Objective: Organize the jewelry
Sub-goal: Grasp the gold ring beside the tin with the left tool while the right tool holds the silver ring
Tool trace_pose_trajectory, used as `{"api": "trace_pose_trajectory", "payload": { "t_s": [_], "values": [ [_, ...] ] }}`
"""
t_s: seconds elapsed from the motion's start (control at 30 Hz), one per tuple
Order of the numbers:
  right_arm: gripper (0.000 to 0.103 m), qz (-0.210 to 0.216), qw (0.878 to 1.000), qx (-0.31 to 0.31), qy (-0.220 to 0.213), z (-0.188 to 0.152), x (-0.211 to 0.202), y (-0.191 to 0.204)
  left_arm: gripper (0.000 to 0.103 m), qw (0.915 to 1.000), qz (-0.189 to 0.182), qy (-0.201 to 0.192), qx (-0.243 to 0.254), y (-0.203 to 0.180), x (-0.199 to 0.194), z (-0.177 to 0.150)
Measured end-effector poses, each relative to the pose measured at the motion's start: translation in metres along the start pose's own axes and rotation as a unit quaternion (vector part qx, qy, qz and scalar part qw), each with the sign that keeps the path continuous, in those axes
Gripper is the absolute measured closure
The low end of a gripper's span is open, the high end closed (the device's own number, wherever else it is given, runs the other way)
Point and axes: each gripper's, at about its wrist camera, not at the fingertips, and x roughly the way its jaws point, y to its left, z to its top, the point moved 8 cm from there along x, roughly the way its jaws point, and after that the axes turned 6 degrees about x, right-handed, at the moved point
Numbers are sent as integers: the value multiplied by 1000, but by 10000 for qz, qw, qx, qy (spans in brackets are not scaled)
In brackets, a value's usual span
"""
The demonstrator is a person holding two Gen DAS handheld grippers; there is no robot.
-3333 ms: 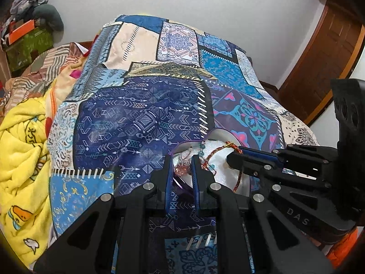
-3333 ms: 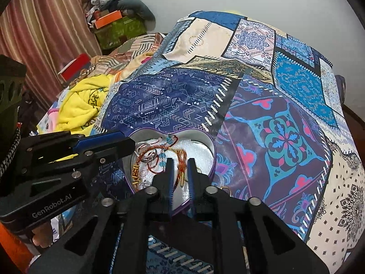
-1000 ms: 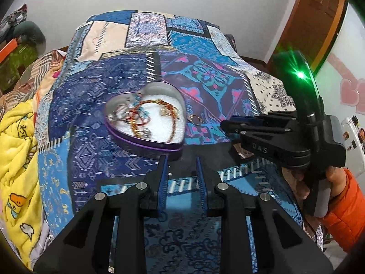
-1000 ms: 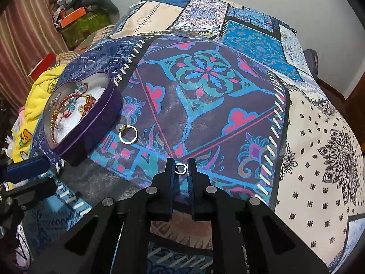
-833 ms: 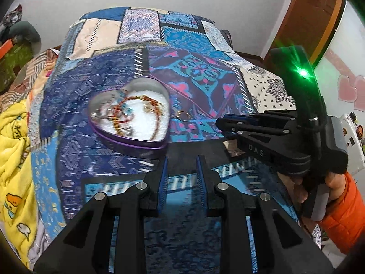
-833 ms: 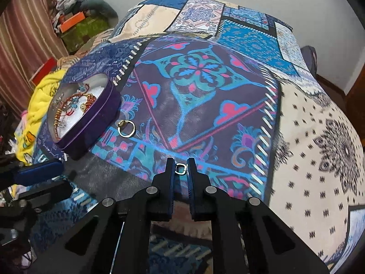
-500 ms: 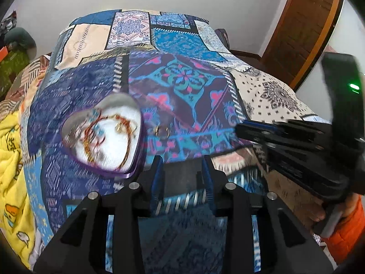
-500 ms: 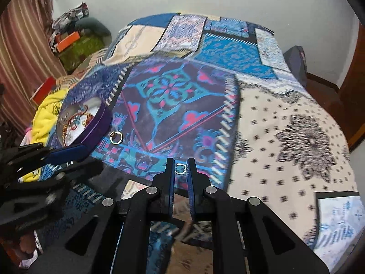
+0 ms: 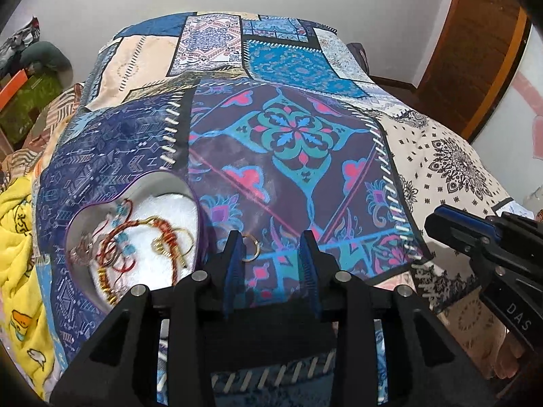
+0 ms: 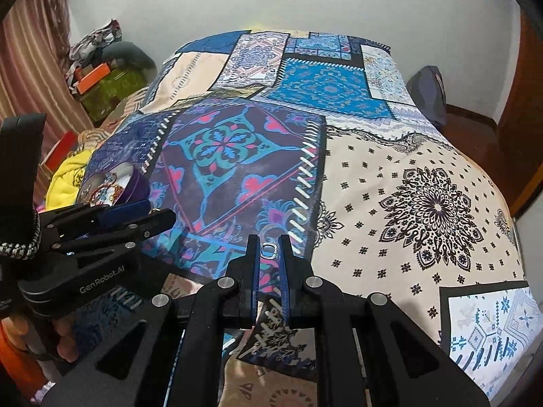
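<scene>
White walls and a wooden door (image 9: 475,51) frame a bed under a patchwork bedspread (image 9: 288,135); yellow blanket (image 9: 17,237) bunched along its left side, clutter of boxes and bags (image 10: 98,68) against the far wall. Nothing lies between either claw and the jewelry.

Left wrist view: purple heart-shaped tin (image 9: 135,237), open, lying on the bedspread, holding a tangle of red, gold and turquoise bracelets (image 9: 142,240) on a white lining. Gold ring (image 9: 250,250) lies flat on the cloth just beside the tin's right edge. Left claw (image 9: 271,257) wide open, holding nothing, left finger close to the ring; contact cannot be judged at this angle.

Right wrist view: tin seen only side-on, far left, partly hidden behind the left claw's body; gold ring not made out. Shown here alone: right claw (image 10: 269,254) nearly closed, pinching a small silvery ring (image 10: 269,250) at its fingertips, raised above the bedspread.
</scene>
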Motion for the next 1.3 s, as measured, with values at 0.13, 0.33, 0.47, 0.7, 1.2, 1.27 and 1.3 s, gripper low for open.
{"api": "trace_pose_trajectory", "payload": {
  "t_s": [0.13,0.33,0.47,0.7,1.2,1.27,1.3],
  "values": [
    [94,8,10000,3,-42,0,-3,-2,69,10000,-25,16,7,-2,5,4],
    [94,33,10000,53,-52,1,-4,-3,69,9999,63,112,101,-9,6,-1],
    [94,67,10000,30,-42,-1,-5,0,69,9990,441,-8,72,-2,5,-2],
    [94,78,9999,22,-78,-1,-9,1,97,9997,177,139,103,4,13,3],
    [94,76,9997,-125,-190,6,-16,17,103,9983,-501,-274,-113,19,-48,-9],
    [94,83,9997,-126,-185,6,-16,20,103,9982,-521,-278,-121,20,-55,-11],
    [94,96,9997,-122,-181,7,-16,22,103,9979,-589,-235,-133,19,-55,-12]
  ]
}}
